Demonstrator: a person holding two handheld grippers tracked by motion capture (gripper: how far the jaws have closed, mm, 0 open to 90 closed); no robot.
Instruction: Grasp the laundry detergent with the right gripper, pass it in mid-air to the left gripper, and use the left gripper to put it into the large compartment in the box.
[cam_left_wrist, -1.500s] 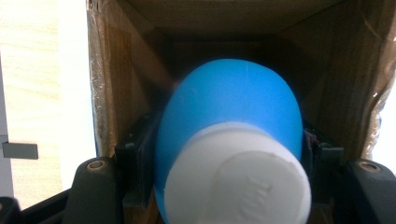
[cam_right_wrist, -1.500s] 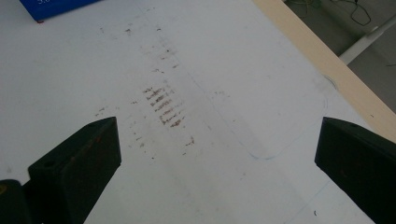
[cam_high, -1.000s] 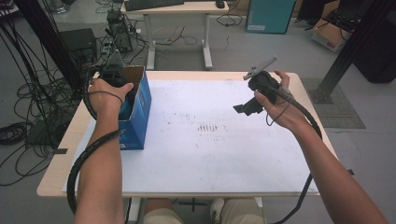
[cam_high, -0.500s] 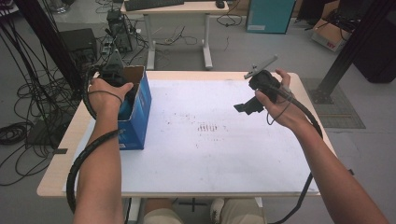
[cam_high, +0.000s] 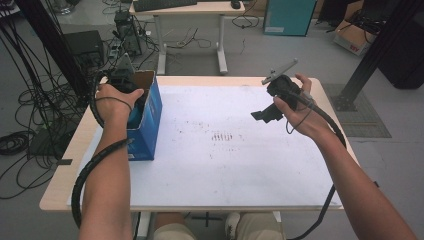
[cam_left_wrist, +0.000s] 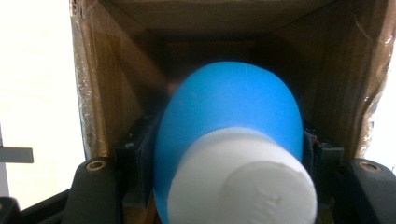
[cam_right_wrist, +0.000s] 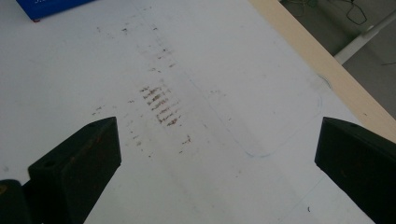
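Observation:
An open cardboard box (cam_high: 148, 112) with blue outer sides stands on the left of the table. The person's left hand holds my left gripper (cam_high: 124, 80) at the box's open top, pointing down into it. In the left gripper view, my left gripper (cam_left_wrist: 229, 156) is shut on a blue bottle (cam_left_wrist: 229, 102) with a white cap (cam_left_wrist: 243, 182), and the brown inner walls of the box (cam_left_wrist: 116, 70) surround the bottle. My right gripper (cam_high: 264, 115) hangs above the right side of the table, open, with nothing between its jaws (cam_right_wrist: 217, 144).
A white mat (cam_high: 225, 170) covers the wooden table and carries brown smudges (cam_high: 222, 136) near its middle, also under my right gripper as smudges (cam_right_wrist: 159, 105). Cables (cam_high: 30, 125) and equipment lie on the floor at the left. A second desk (cam_high: 190, 10) stands behind.

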